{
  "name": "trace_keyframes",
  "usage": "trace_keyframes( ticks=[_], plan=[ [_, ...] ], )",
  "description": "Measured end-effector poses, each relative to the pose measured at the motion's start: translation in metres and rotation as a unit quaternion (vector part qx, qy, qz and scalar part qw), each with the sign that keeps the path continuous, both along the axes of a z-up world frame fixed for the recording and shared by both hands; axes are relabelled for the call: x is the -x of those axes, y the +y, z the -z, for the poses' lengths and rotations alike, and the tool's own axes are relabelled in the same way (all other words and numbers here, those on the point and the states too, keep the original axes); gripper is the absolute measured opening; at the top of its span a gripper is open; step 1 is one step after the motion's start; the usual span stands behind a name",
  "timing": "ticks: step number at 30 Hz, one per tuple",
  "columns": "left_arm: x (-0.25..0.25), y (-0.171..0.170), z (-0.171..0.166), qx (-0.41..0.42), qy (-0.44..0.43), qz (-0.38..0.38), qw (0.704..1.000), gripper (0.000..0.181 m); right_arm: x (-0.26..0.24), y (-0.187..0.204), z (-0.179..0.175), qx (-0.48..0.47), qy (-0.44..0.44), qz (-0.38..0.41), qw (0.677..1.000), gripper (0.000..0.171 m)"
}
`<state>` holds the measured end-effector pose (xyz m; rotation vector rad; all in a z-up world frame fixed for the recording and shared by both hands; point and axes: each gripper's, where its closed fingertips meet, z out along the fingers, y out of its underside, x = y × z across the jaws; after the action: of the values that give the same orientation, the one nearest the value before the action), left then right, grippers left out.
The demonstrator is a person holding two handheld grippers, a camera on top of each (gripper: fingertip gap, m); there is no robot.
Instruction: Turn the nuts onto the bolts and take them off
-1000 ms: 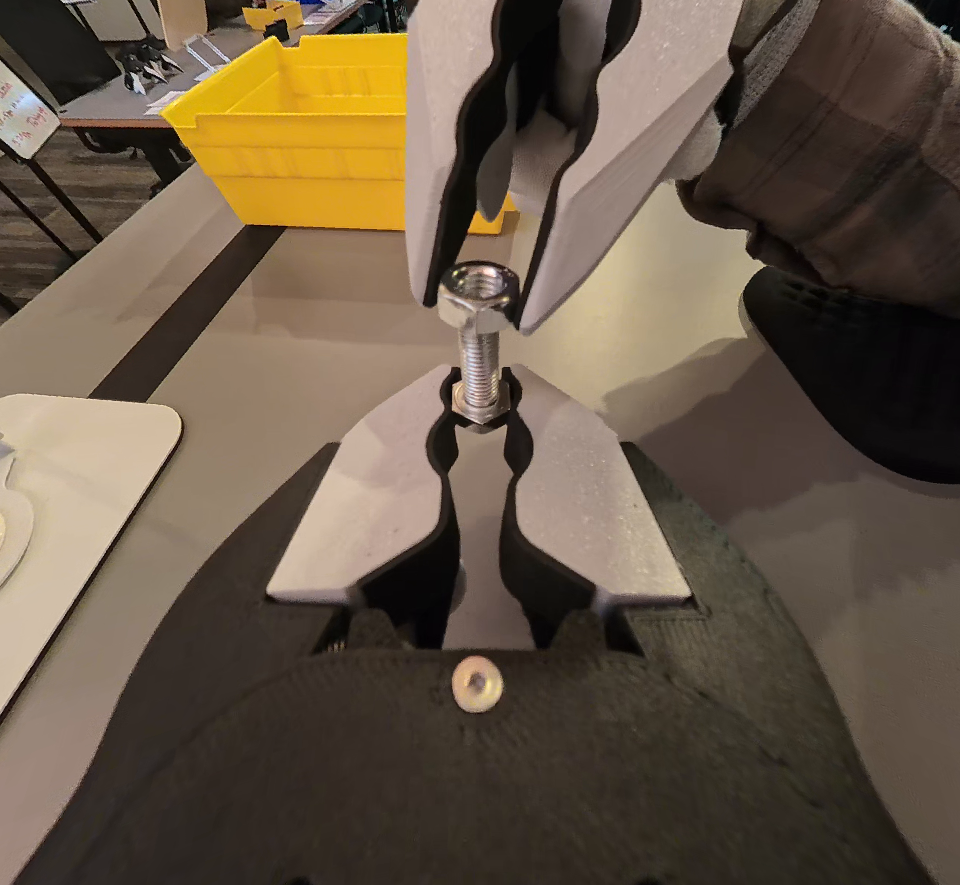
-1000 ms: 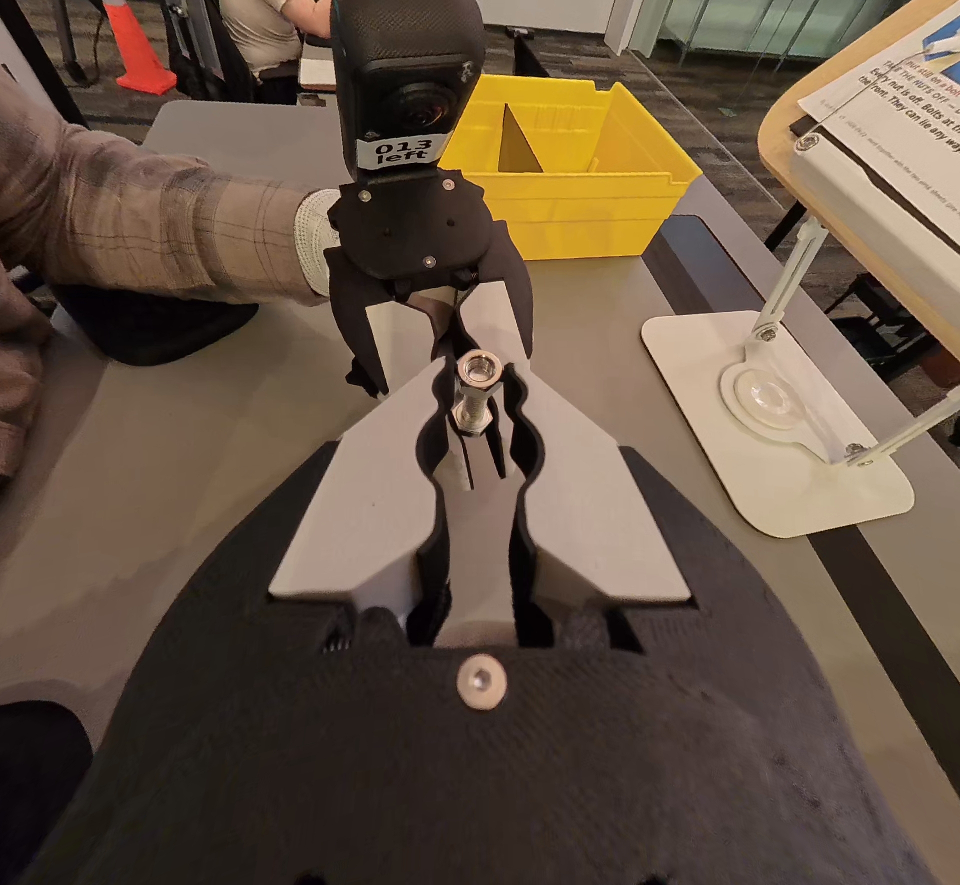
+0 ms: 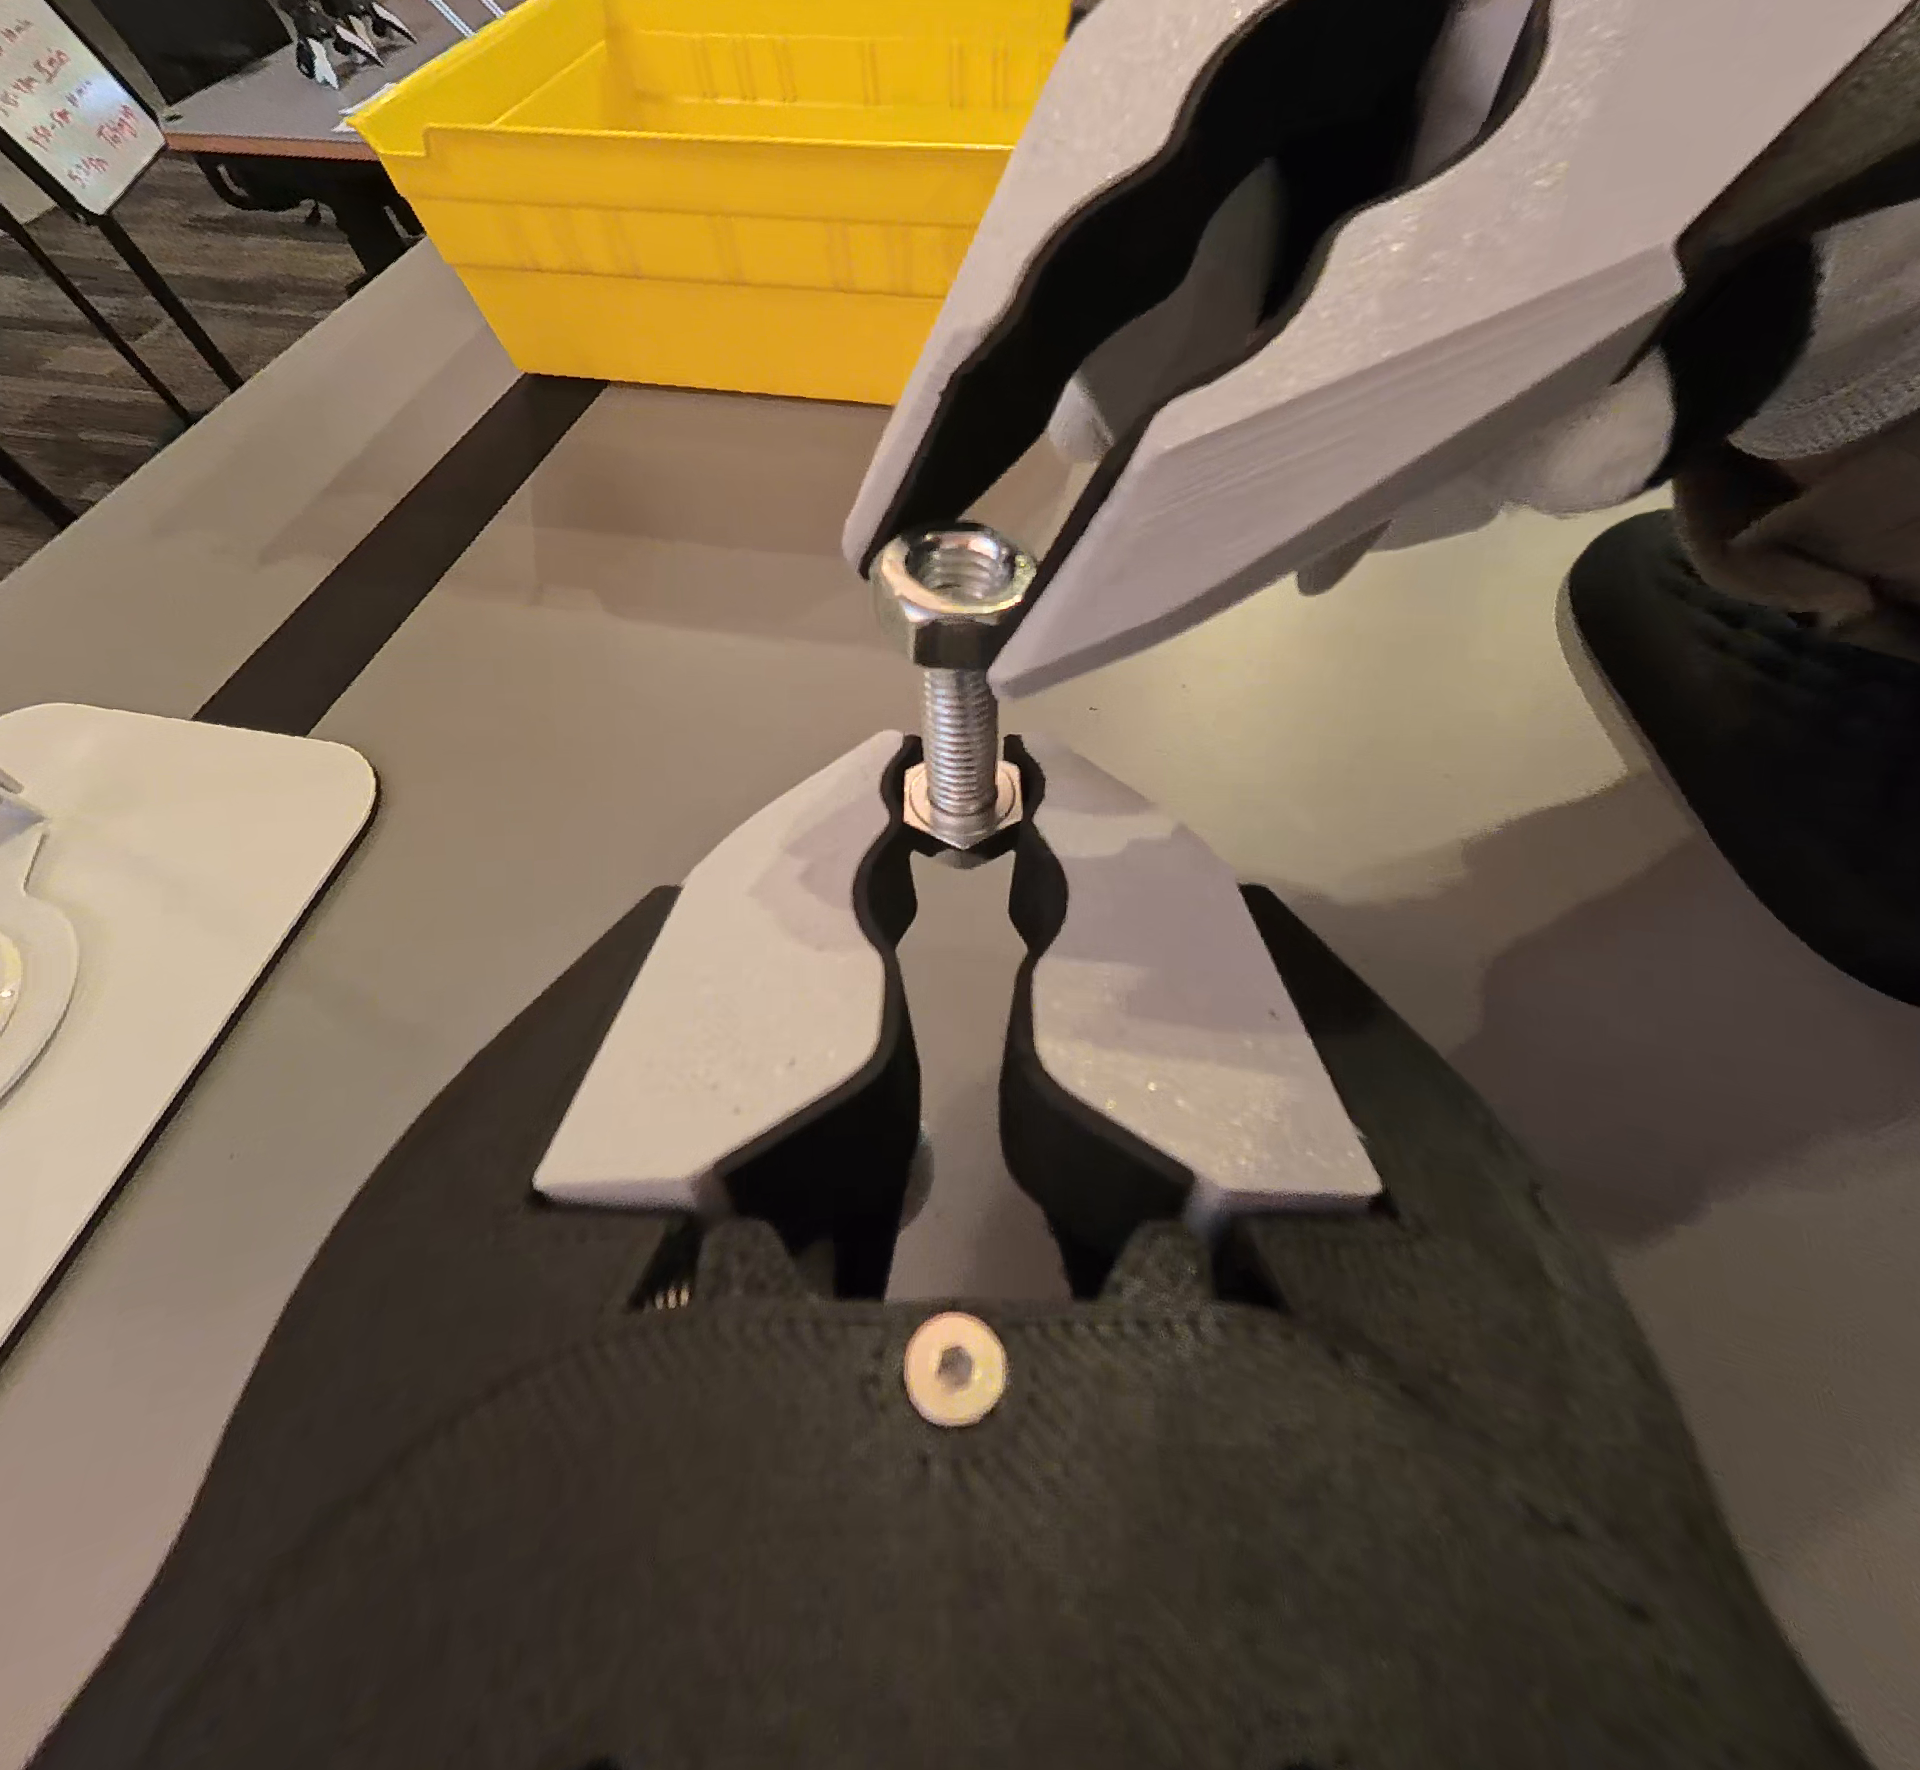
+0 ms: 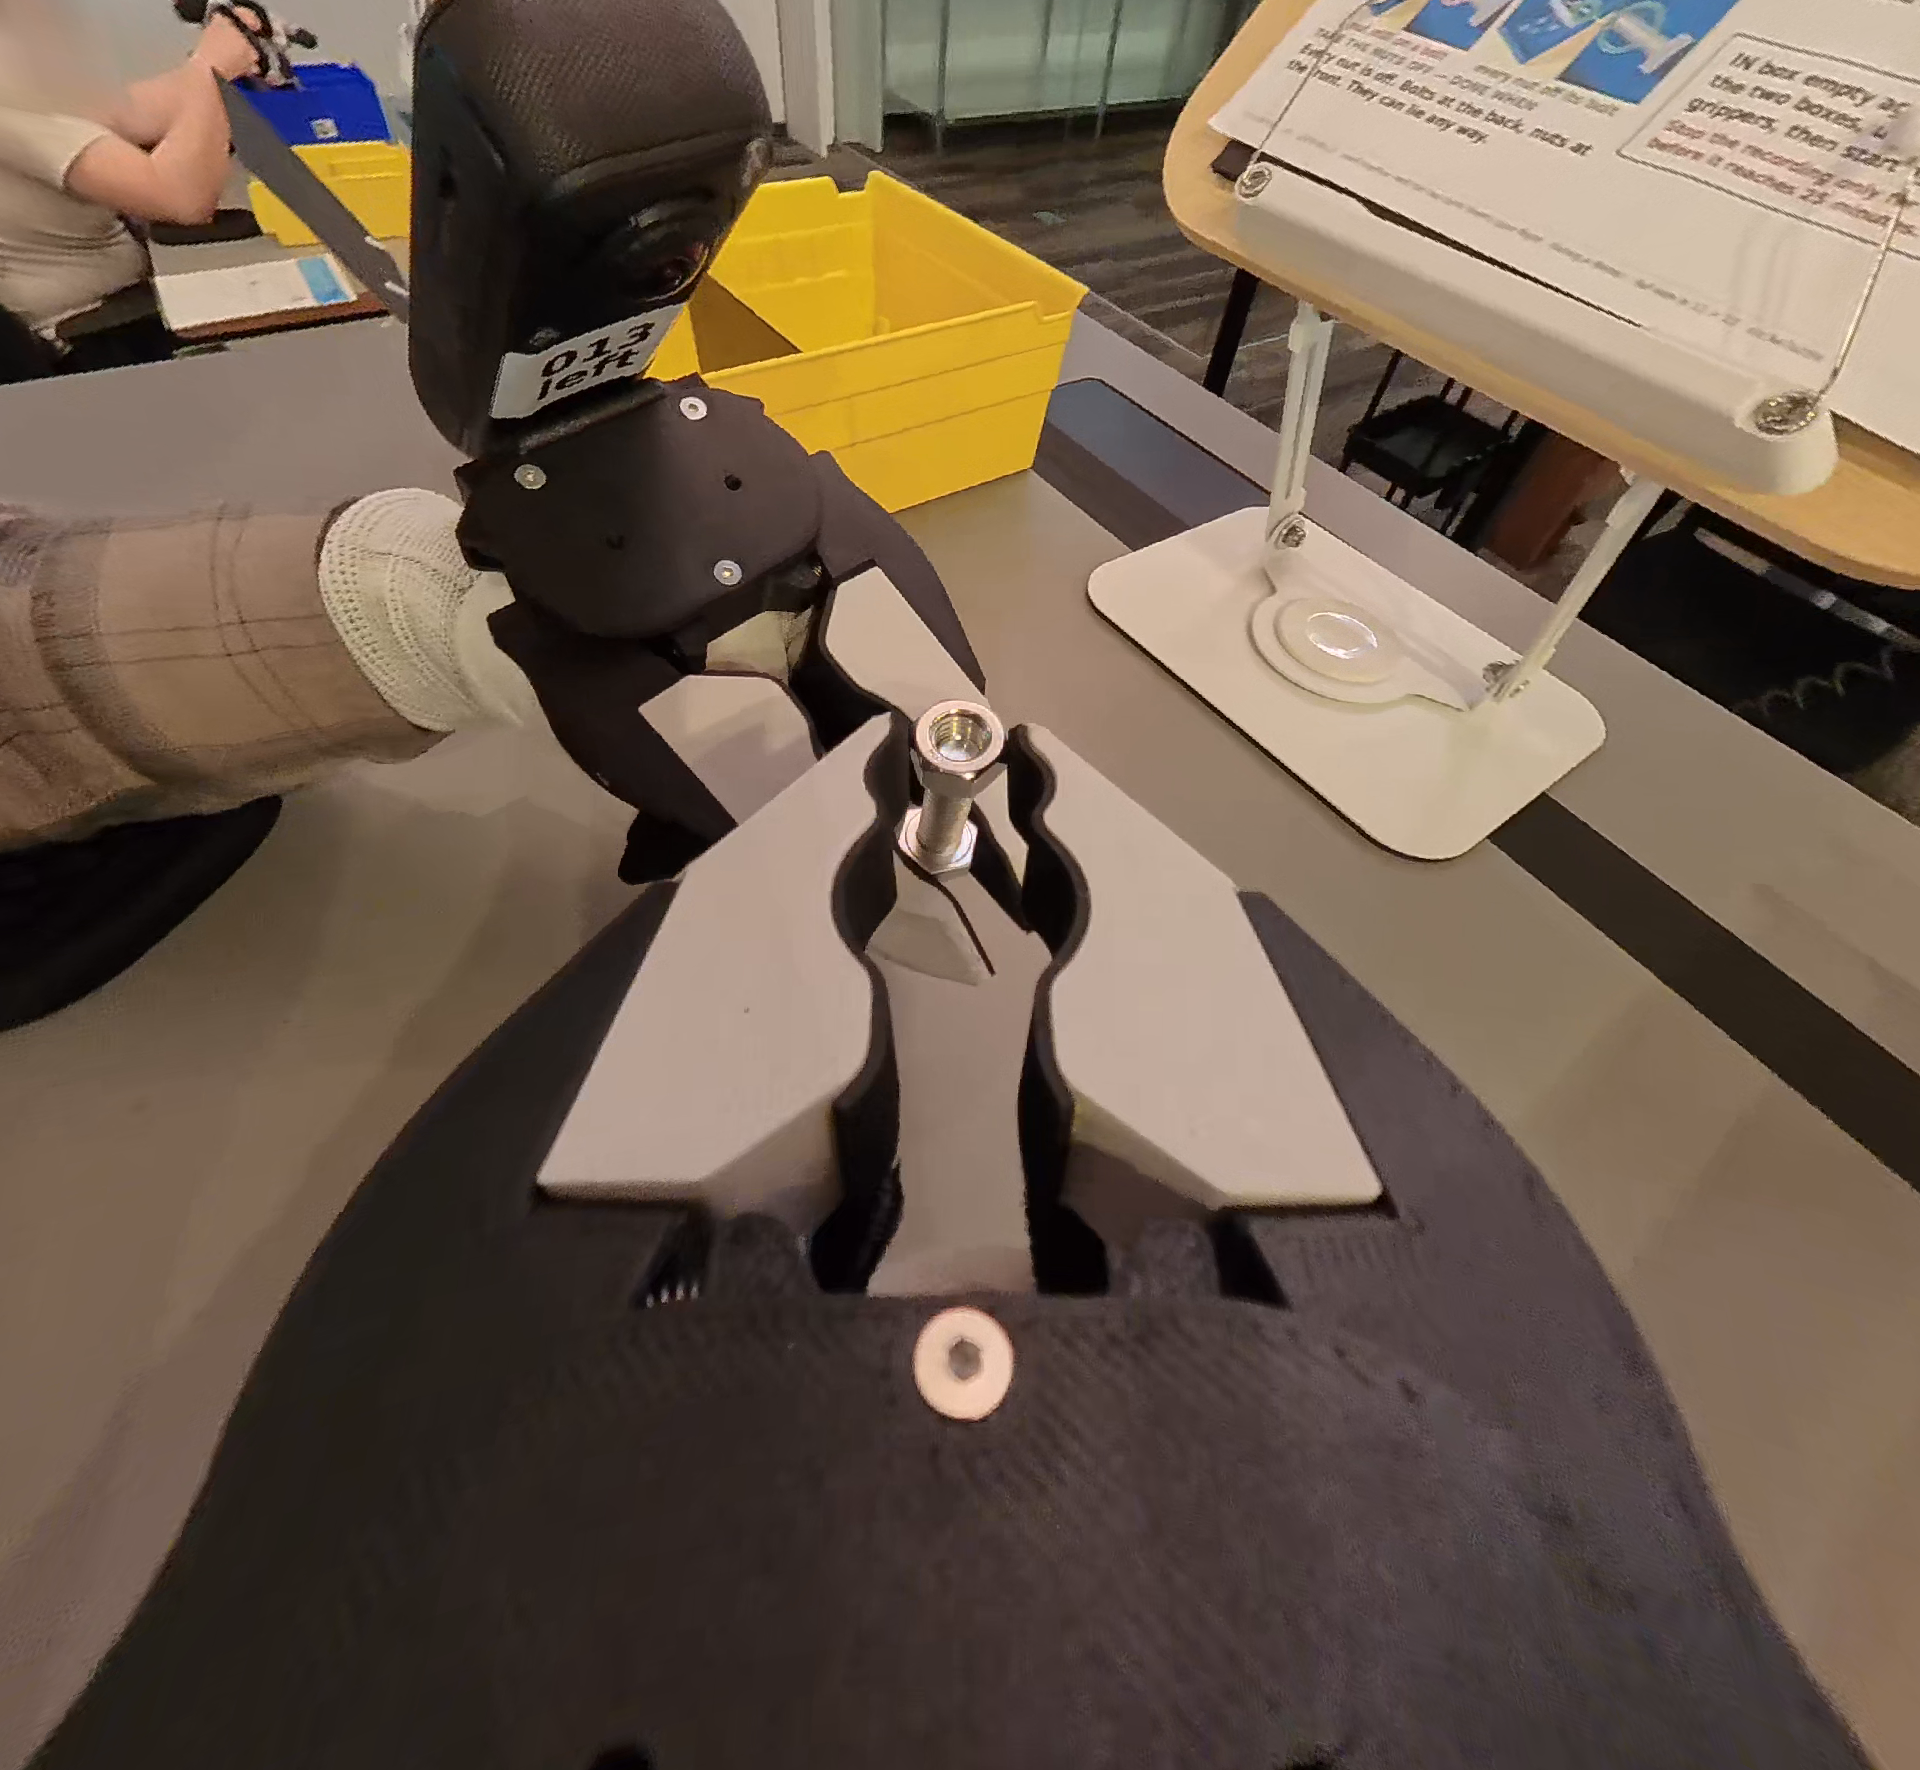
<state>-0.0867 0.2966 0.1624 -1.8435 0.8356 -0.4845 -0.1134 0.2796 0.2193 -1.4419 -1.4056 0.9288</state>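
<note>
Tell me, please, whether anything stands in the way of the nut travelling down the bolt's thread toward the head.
Nothing visible does. The right gripper is shut on the nut at the top of the bolt, the left gripper clamps the bolt's head, and the thread between them is bare.

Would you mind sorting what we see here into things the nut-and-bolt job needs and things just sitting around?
In use:
- bolt, head held in the left gripper
- nut at the bolt's tip, between the fingers of the right gripper

Lying about:
- yellow bin
- white document stand
- grey table
</note>
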Motion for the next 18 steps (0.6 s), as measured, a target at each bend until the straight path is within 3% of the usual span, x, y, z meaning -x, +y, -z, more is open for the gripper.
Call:
trace_keyframes(
  ticks=[18],
  plan=[
    [-0.0008, 0.003, -0.0032, -0.007, -0.016, -0.01, 1.0, 0.014, -0.0017, 0.0055, -0.0037, 0.061, 0.071, 0.068, 0.993, 0.017]
  ],
)
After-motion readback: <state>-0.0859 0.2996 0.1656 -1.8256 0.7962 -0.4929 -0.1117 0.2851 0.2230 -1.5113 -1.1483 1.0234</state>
